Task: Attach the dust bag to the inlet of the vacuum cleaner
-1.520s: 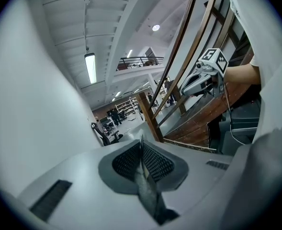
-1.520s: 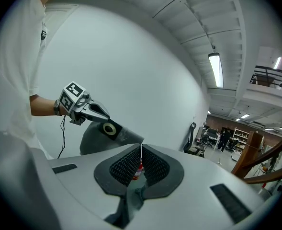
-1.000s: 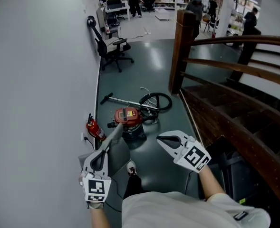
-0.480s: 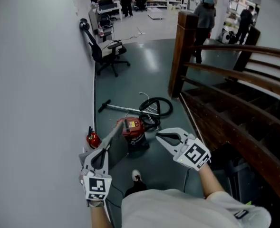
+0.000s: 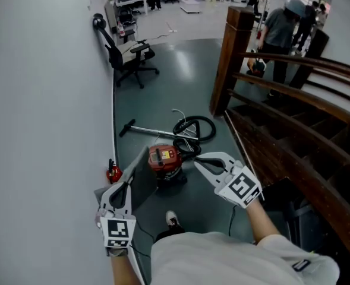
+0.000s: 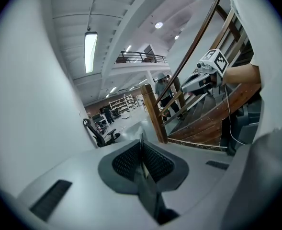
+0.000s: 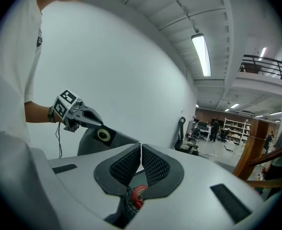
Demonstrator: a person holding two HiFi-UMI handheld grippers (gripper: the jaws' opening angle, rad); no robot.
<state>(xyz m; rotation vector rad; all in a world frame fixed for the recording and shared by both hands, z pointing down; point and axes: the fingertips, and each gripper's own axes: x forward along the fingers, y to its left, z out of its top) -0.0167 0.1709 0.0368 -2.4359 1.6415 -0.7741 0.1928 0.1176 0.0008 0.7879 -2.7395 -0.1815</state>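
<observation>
Dust bag [image 5: 140, 172] is hanging near left, pinched in the left gripper [image 5: 127, 189], whose jaws are clamping its edge. Vacuum cleaner [image 5: 164, 161] is sitting on the floor just beyond, bag not attached yet. Right gripper [image 5: 198, 162] is closed on nothing. Inlet isn't showing. Best bet: get low, steady the body with the right, and square the bag's ring on the inlet. Hose [image 5: 195, 126] and wand [image 5: 148, 129] are lying behind it. Fire extinguisher [image 5: 112, 172] is by the left wall and a wooden railing [image 5: 225, 64] is crowding the right.

One red vacuum cleaner [image 5: 164, 162], one grey dust bag [image 5: 138, 174], one fire extinguisher [image 5: 113, 173], one office chair [image 5: 129, 55], two hand-held grippers [image 5: 127, 187] [image 5: 198, 162].
</observation>
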